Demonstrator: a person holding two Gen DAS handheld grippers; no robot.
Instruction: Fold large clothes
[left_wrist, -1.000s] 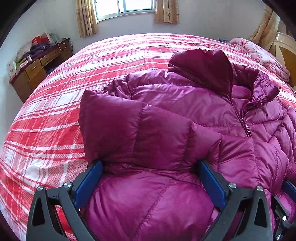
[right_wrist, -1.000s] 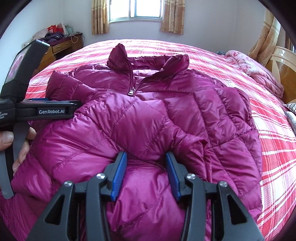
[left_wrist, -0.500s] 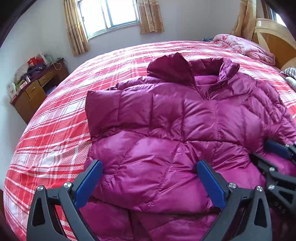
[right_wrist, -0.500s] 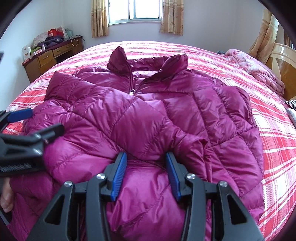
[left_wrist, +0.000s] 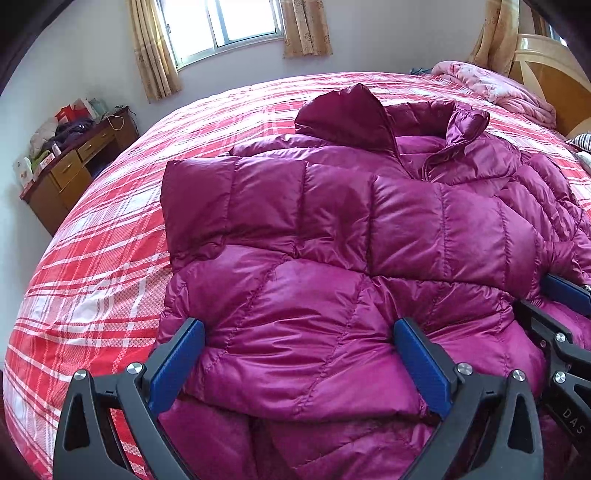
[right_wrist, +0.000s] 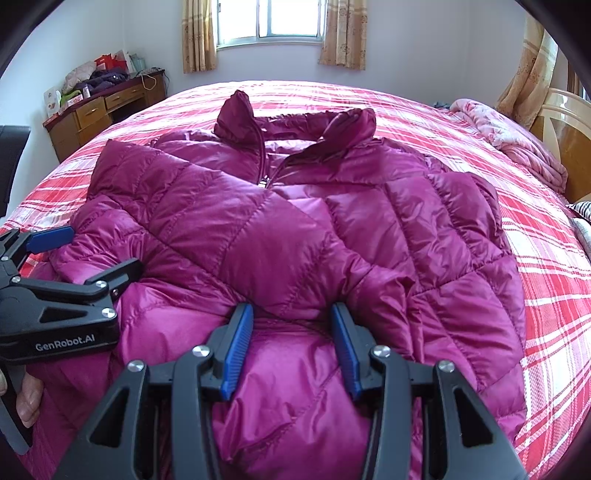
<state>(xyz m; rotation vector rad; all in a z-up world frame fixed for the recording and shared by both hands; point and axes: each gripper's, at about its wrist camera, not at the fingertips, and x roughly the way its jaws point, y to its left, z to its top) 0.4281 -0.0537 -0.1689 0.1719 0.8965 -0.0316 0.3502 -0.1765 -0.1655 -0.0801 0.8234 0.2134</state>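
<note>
A magenta puffer jacket (left_wrist: 332, 229) lies face up on the bed, collar toward the window, with both sleeves folded across its front; it also fills the right wrist view (right_wrist: 295, 229). My left gripper (left_wrist: 299, 354) is open wide over the jacket's lower left part, at its hem. My right gripper (right_wrist: 291, 343) sits over the lower middle with its jaws partly closed around a puffed fold of the jacket. The left gripper shows at the left of the right wrist view (right_wrist: 88, 254), and the right one at the right edge of the left wrist view (left_wrist: 554, 306).
The bed has a red plaid cover (left_wrist: 96, 258). A wooden desk (right_wrist: 103, 110) with clutter stands at the far left wall. A pink quilt (right_wrist: 517, 140) and wooden headboard (left_wrist: 546, 55) are at the far right. A window is behind the bed.
My left gripper has pulled back from the left sleeve toward the hem, still open. The sleeve now lies flat across the jacket's front. My right gripper has not moved.
</note>
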